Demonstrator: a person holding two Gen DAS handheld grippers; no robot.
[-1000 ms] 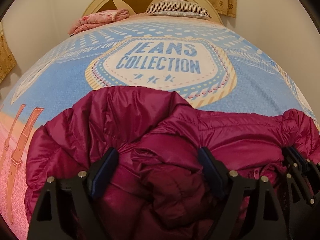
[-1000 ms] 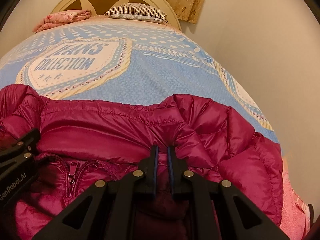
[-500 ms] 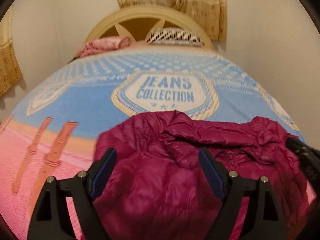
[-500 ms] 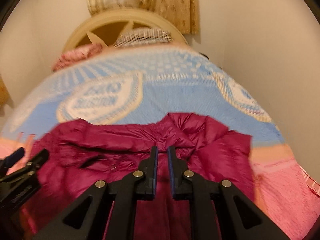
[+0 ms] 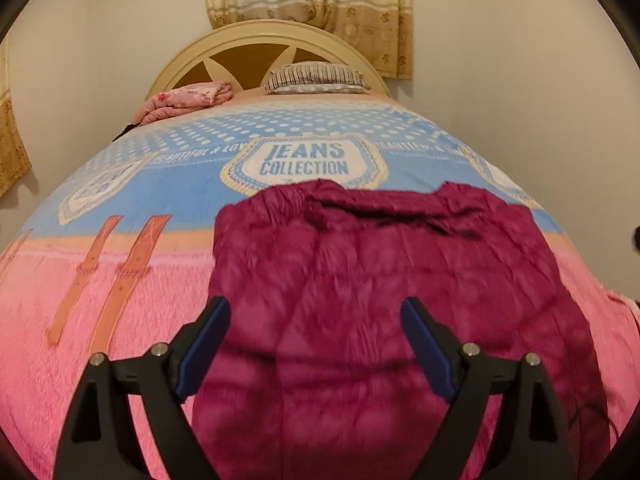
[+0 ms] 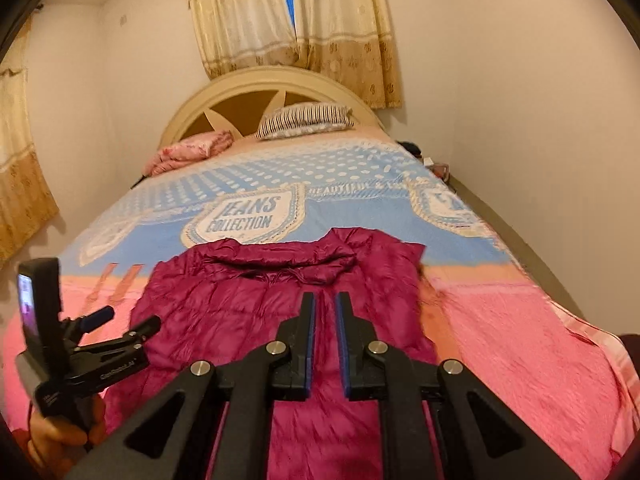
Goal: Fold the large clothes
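Observation:
A magenta puffer jacket (image 5: 384, 280) lies spread on the bed, collar toward the headboard; it also shows in the right wrist view (image 6: 248, 304). My left gripper (image 5: 316, 344) is open and empty, held above the jacket's near part. It appears at the lower left of the right wrist view (image 6: 124, 320). My right gripper (image 6: 325, 320) hovers above the jacket with its jaws nearly closed, a narrow gap between the blue pads, nothing held.
The bed carries a blue and pink "JEANS COLLECTION" blanket (image 5: 120, 280). A striped pillow (image 5: 316, 76) and a folded pink cloth (image 5: 188, 100) lie by the headboard (image 5: 256, 44). Walls stand close on both sides, curtains behind.
Both grippers have pulled back and up from the jacket's collar. The right gripper no longer pinches the fabric. The jacket now lies flatter and farther away.

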